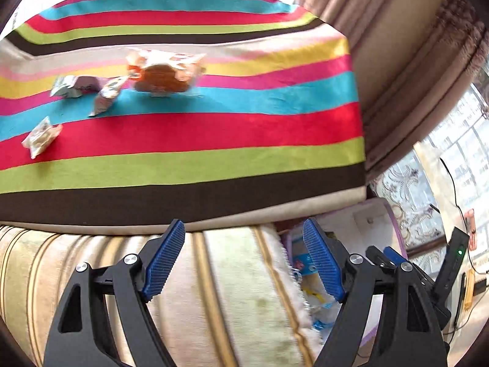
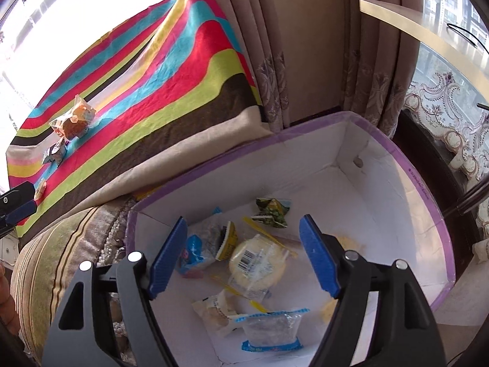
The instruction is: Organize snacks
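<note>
My left gripper is open and empty, hanging over the near edge of a striped cloth. On that cloth lie an orange bread pack, two silvery packets and a small pale packet. My right gripper is open and empty above a white box with a purple rim. Several snacks lie inside the box: a round cake in clear wrap, a green packet, a blue-edged clear bag and a yellow-rimmed cup snack. The orange bread pack also shows far left.
A striped sofa armrest lies between the cloth and the box. Brown curtains hang behind the box. A lace-covered surface and a cable are at the right. The left gripper's blue pad pokes in at the left edge.
</note>
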Demonstrator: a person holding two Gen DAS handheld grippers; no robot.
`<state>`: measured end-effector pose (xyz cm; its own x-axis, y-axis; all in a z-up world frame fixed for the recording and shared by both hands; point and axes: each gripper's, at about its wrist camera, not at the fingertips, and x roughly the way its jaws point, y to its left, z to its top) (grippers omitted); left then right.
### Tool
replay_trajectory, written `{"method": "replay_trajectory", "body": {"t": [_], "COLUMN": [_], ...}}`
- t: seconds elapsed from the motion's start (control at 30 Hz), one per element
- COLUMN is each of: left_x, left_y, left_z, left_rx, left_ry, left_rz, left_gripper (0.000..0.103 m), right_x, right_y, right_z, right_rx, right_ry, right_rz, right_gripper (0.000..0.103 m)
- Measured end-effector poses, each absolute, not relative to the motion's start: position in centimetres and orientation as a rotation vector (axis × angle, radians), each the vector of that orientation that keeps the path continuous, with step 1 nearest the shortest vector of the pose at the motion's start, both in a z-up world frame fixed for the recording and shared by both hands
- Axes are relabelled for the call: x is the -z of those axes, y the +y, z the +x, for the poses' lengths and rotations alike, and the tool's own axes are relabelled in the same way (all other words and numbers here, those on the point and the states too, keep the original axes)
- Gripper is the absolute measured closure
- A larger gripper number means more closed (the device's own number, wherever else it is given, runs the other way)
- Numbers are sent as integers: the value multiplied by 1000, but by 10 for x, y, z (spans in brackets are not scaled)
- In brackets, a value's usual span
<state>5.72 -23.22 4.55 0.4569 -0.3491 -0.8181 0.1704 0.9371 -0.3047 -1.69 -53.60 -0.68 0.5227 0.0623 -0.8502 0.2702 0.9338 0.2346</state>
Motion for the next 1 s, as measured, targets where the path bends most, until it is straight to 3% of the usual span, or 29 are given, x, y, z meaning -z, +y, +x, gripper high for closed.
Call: {"method": "replay_trajectory", "body": {"t": [0.5,1.0], "left_x": [-19,11], "left_y": [-45,15], "left_z": [100,149], "left_rx": [-29,-149], "left_ry": [1024,1053], "left_rz": [-450,-546], "left_gripper": [27,25], "right_x": [-6,-3], "right_y": [-465,-431], "right_z": [29,55], "right_rx": [-38,-89], "right_ry": [1027,1074], "right_rz": [281,227], "right_gripper": [26,26]}}
